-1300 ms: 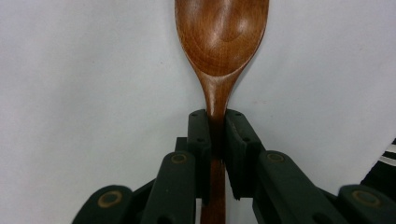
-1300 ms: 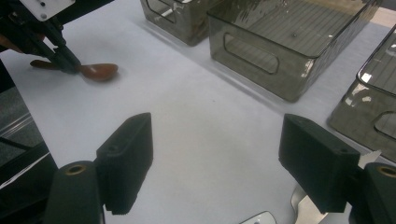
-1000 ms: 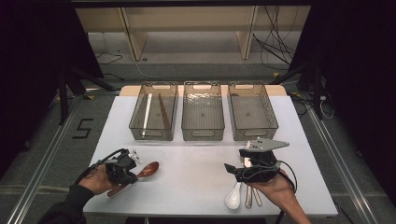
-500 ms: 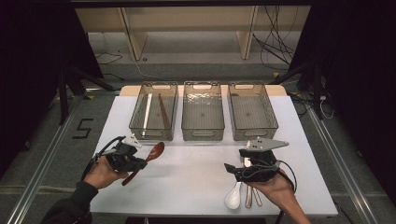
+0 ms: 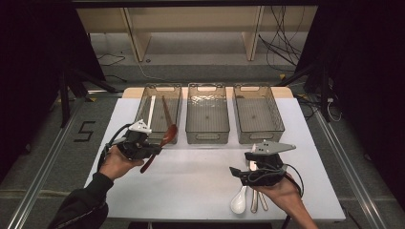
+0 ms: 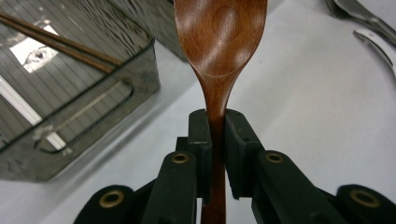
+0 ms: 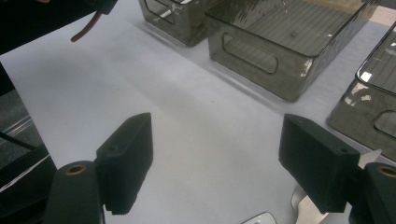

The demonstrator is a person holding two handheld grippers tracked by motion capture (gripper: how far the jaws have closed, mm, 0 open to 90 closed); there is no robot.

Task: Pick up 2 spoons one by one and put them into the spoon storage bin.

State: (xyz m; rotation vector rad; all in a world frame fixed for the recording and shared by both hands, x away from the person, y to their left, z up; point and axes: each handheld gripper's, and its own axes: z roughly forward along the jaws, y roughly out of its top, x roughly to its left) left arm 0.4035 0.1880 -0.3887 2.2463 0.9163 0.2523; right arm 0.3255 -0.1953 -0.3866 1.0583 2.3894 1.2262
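So three clear plastic bins sit in a row at the far side of the white table [image 5: 191,191]. From the person's side, the left bin [image 5: 143,114] has a pair of dark brown chopsticks [image 5: 165,110] and a pale white stick-like piece [image 5: 151,109] lying lengthwise in it. The middle bin [image 5: 207,114] and the right bin [image 5: 258,114] look bare, apart from a tiny dark speck on each floor. Can't make out any brand or label on the bins. The only writing I can read is a big "5" [image 5: 84,130] marked on the floor left of the table.

Left gripper [image 5: 152,149] is clamped tight on a wooden spoon [image 5: 160,145], squeezing the neck just below the bowl. The spoon is up off the table, tilted, with its bowl right at the near edge of the left bin and the handle end pointing back toward the person. In the left gripper view the bowl sticks straight up out of the jaws, with the chopsticks visible in the bin off to the left.

Right gripper [image 5: 237,172] hovers over the near right part of the table, jaws spread wide with nothing between them. Just beside it lie a white spoon [image 5: 239,202] and a couple of metal utensils [image 5: 258,200].
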